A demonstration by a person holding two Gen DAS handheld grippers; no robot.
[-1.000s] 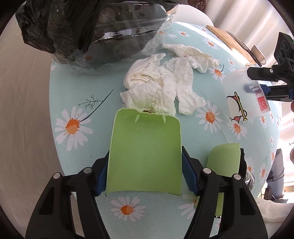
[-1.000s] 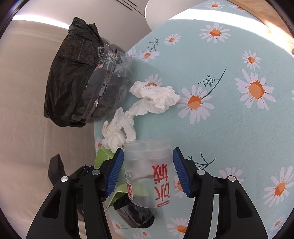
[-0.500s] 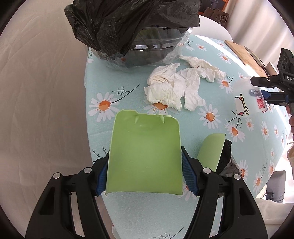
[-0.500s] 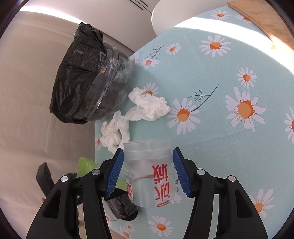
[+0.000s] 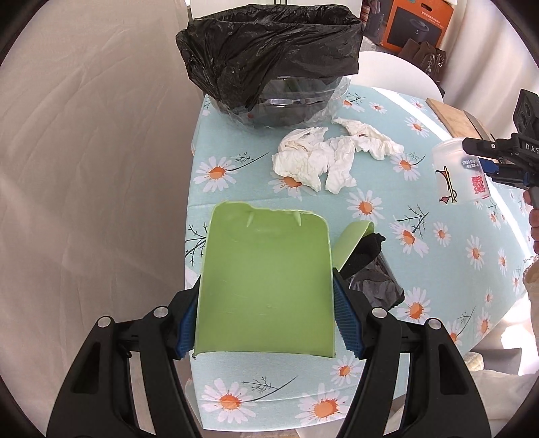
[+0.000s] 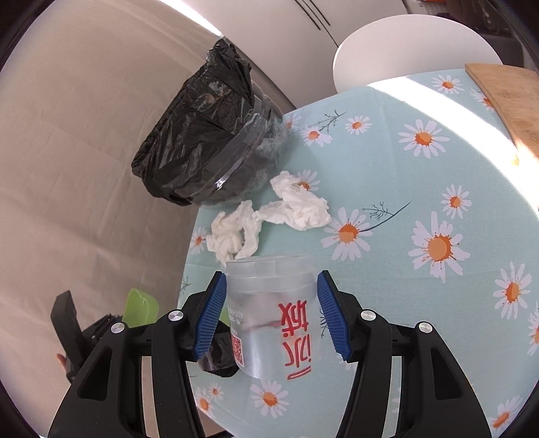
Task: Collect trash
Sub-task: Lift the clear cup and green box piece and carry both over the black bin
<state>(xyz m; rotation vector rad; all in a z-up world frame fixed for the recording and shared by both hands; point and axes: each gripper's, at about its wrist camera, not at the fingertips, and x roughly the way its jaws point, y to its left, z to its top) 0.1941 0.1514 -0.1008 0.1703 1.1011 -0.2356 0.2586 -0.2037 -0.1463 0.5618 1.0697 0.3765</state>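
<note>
A green scoop (image 5: 266, 289) is being gripped by the left gripper (image 5: 264, 320) and a clear cup (image 6: 273, 310) by the right gripper (image 6: 269, 313). Tissues (image 5: 323, 155) are lying just beside the bin (image 5: 273, 67). Carrying step judged; next, both items are to be brought over the bin.

Looks like a home dining area: round table w/ daisy-print light-blue tablecloth (image 6: 421, 188), white chair back (image 6: 401, 43) at 12 o'clock, wooden cutting board (image 6: 505, 97) at 2 o'clock. Tabletop bin w/ black trash bag (image 5: 269, 50) at 12, orange appliance box (image 5: 421, 20) behind at 1, beige fabric (image 5: 84, 151) at 9.
</note>
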